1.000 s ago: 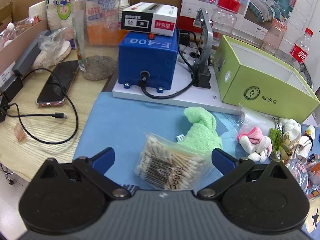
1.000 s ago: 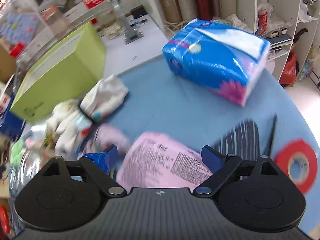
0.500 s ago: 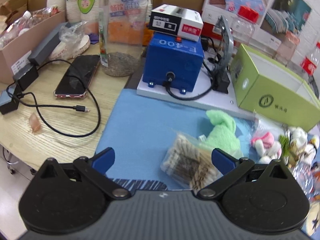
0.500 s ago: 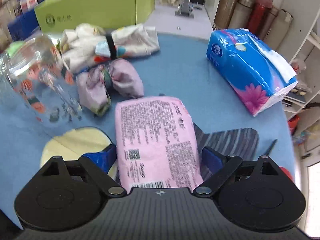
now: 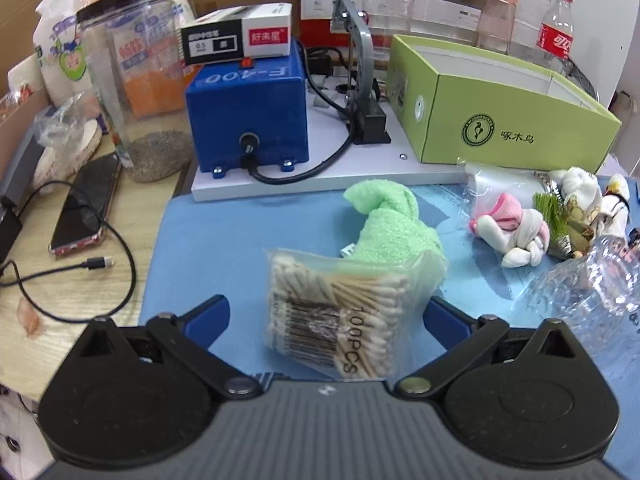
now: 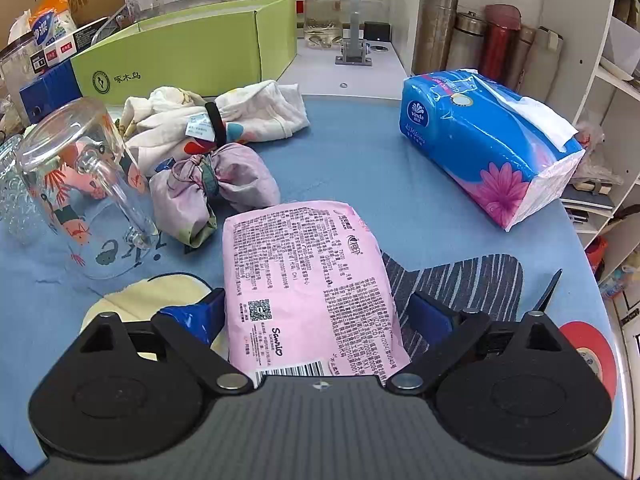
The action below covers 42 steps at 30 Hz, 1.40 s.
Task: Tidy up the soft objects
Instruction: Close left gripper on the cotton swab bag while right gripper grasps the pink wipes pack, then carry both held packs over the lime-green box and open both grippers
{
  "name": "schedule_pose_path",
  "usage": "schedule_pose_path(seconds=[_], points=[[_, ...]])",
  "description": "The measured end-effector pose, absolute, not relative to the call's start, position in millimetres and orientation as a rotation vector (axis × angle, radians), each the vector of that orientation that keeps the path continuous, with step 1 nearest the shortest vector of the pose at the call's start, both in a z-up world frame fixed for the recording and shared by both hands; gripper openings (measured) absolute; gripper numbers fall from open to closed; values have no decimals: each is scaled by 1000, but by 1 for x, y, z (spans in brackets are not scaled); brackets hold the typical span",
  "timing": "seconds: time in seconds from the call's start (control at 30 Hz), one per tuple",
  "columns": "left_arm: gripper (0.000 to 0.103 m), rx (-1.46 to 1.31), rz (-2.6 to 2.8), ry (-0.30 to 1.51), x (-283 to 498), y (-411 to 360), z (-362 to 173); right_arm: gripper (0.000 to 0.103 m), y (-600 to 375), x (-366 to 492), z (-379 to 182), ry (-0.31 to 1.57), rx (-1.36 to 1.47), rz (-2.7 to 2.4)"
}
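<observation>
The biggest thing I have to mind is the green box (image 6: 188,54) at the far left, open-topped and, I judge, where the soft things belong; it sits well apart from both my grippers, so anything loosely caught could drop on the way over. On the right side the pink pack (image 6: 308,280) lies flat on the blue cloth (image 6: 360,168) between the fingers of my right gripper (image 6: 316,312), which stand wide, the left pad about touching its edge and the right pad clear. If I close off-centre, the slick wrapper may squirt out or buckle. The glass mug (image 6: 80,188) stands near on the left, and a careless swing would knock it. My left gripper (image 5: 326,314) is also wide, straddling the bag of cotton swabs (image 5: 340,312) without pressing it. That thin bag could crumple and slip, dragging the green towel (image 5: 394,228) just behind it.
</observation>
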<state>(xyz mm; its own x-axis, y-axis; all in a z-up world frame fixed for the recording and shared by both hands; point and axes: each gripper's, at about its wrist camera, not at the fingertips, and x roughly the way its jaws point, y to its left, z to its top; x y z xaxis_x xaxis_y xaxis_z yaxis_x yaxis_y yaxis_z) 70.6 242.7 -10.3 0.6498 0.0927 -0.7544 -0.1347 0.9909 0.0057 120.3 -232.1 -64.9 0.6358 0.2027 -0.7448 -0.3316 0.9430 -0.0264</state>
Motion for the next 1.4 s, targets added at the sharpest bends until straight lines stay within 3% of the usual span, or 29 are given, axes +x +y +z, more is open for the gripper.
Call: schedule_pose_path(seconds=[0.17,0.2,0.23,0.3,0.4,0.43,0.67,0.93,1.1,1.3,1.4], points=[[102,-69,119,901,82,249,-26,87,-231,120,-67,810,-161,305],[92,-92,111,886,79,250,-27,88,-231,120,-67,809,-162,308],[66,-124,82,883,77,252,-26,88,-231,121,-68,806,-164,315],[67,-162,81,871,69,254,-21,88,-232,121,-68,795,-169,331],[67,-173,83,830,51,255,-4,73,-233,115,-65,768,-166,331],[67,-179,85,816,45,256,3,51,-234,112,-61,757,-161,339],[67,-160,87,710,44,261,63,50,-234,99,-28,713,-131,371],[67,-153,-22,611,161,222,117,51,-171,157,60,491,-194,494],[68,-145,-69,671,245,196,112,51,-114,242,88,458,-212,548],[68,-132,-54,766,302,185,76,52,-71,327,55,587,-234,544],[92,-109,-36,784,310,183,68,54,-67,350,35,652,-194,559]])
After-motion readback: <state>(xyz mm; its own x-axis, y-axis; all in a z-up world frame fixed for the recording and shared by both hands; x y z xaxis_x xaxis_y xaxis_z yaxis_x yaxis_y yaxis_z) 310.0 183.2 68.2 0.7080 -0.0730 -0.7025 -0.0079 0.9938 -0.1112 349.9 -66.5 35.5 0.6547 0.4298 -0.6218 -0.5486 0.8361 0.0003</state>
